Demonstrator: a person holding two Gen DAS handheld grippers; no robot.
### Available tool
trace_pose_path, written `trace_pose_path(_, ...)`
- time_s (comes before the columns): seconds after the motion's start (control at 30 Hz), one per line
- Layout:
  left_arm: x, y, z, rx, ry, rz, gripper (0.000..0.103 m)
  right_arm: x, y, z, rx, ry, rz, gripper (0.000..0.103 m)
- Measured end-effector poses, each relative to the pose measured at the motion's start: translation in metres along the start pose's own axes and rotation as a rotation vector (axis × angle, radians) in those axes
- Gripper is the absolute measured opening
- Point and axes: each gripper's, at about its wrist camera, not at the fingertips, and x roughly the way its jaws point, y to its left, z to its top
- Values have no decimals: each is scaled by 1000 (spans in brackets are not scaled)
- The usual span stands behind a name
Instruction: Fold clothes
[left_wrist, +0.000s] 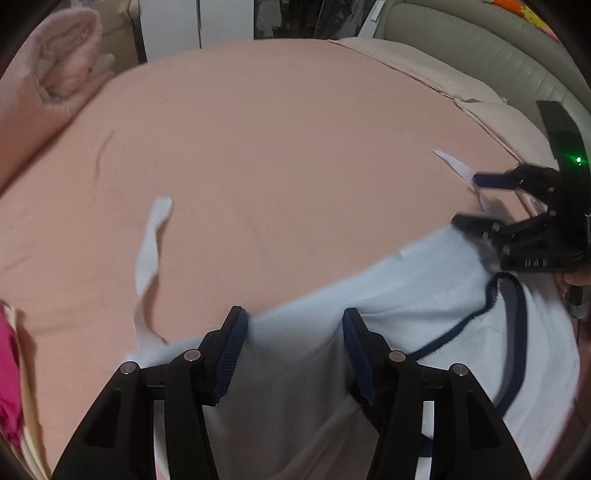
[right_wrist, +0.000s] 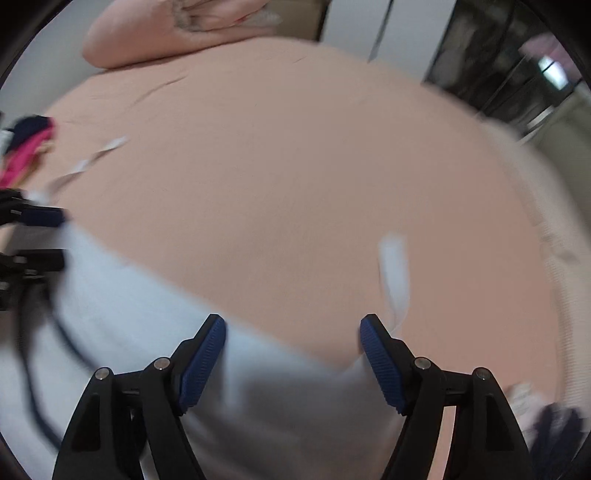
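Note:
A pale blue garment (left_wrist: 424, 288) with navy trim (left_wrist: 513, 306) lies at the near edge of a pink bed sheet (left_wrist: 277, 147). Its white straps (left_wrist: 151, 258) trail out over the sheet. My left gripper (left_wrist: 291, 325) hangs over the garment's edge with its jaws apart; cloth lies under the gap and the pads do not press on it. My right gripper (right_wrist: 291, 328) stands wide apart over the same garment (right_wrist: 147, 314), beside a strap (right_wrist: 395, 273). Each gripper shows in the other's view: the right gripper (left_wrist: 476, 199) and the left gripper (right_wrist: 55, 236), both with jaws apart.
A rolled pink blanket (left_wrist: 62, 62) lies at the bed's far corner. Magenta clothes (left_wrist: 7, 369) sit at the left edge, and a dark garment (right_wrist: 561, 421) at the lower right. A grey padded headboard (left_wrist: 480, 55) borders the far right, with pale pillows (left_wrist: 491, 122) below it.

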Motion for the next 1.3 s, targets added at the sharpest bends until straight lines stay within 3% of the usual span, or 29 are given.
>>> trace_pose_path(0.07, -11, -7, -3, 18, -40, 74, 51, -7, -13, -3, 56, -3, 22, 74)
trace_pose_path(0.13, -24, -20, -11, 70, -71, 85, 51, -26, -24, -10, 117, -55, 100, 74)
trace_pose_path(0.27, -37, -31, -25, 93, -99, -51, 51, -46, -6, -18, 41, -83, 288, 75)
trace_pose_path(0.3, -36, -26, -25, 69, -89, -59, 51, -38, 4, -20, -18, -57, 229, 75)
trace_pose_path(0.37, -38, -8, -27, -23, -86, -87, 51, -16, 17, -22, -100, 0, 111, 75)
trace_pose_path(0.4, -38, 5, -29, -90, -85, -100, 51, -3, 7, -22, -50, -3, 145, 75)
trace_pose_path(0.47, -27, 36, -34, -225, -29, -38, 51, 2, -17, -20, 99, 9, 161, 75)
trace_pose_path(0.5, -24, 51, -38, -281, -22, -45, 50, -8, -26, -22, 134, -23, 155, 75)
trace_pose_path(0.6, -57, 74, -48, -433, -183, -196, 51, -38, -48, -29, 217, -105, 163, 75)
trace_pose_path(0.67, -82, 60, -47, -366, -209, -125, 51, -65, -59, -47, 250, -100, 221, 76)
trace_pose_path(0.77, -102, 36, -59, -313, -119, -57, 51, -90, -60, -75, 279, -45, 307, 77)
trace_pose_path(0.87, -122, 12, -91, -327, -110, -161, 51, -120, -62, -121, 330, -27, 344, 77)
trace_pose_path(0.93, -128, -6, -108, -297, -123, -220, 51, -138, -46, -143, 349, -47, 464, 77)
trace_pose_path(1.0, -106, -29, -105, -302, -125, -264, 51, -135, -24, -155, 299, -31, 472, 77)
trace_pose_path(1.07, -94, -29, -118, -350, -121, -286, 52, -133, -1, -167, 249, -14, 477, 77)
trace_pose_path(1.1, -90, -31, -124, -367, -106, -276, 52, -128, 2, -172, 249, -5, 441, 77)
trace_pose_path(1.13, -92, -35, -130, -362, -56, -197, 51, -122, 4, -176, 249, 5, 403, 77)
trace_pose_path(1.2, -112, -34, -136, -366, -74, -155, 51, -122, -7, -173, 214, 23, 291, 73)
trace_pose_path(1.3, -165, -34, -146, -389, -181, -98, 53, -165, -29, -187, 234, -55, 247, 74)
